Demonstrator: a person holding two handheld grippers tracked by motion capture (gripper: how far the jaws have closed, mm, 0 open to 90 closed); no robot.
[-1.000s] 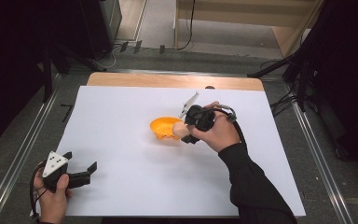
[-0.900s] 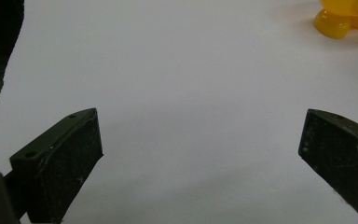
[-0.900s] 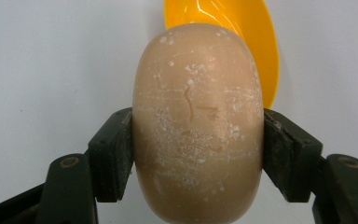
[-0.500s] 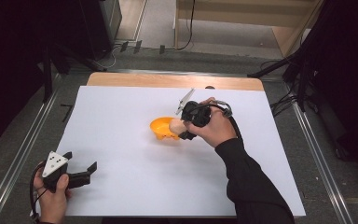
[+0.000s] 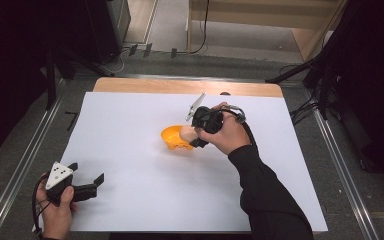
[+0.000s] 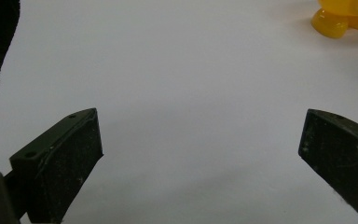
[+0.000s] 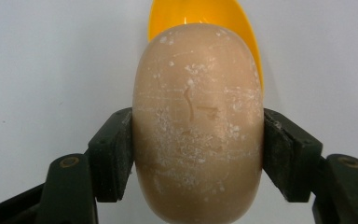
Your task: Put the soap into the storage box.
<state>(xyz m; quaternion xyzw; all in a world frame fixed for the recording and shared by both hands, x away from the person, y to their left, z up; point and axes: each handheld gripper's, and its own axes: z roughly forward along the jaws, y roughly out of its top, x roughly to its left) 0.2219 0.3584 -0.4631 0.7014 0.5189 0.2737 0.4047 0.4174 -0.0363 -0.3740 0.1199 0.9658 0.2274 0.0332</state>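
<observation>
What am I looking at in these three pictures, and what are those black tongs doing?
A person at a table holds a hand-operated tool in each hand. The high view looks down on the white table; each of the other two pictures comes from a camera riding on one tool. The right tongs are shut on a tan soap bar, held over an orange dish. The left tongs stand open, holding nothing, near the table's front left corner, with the dish far off.
</observation>
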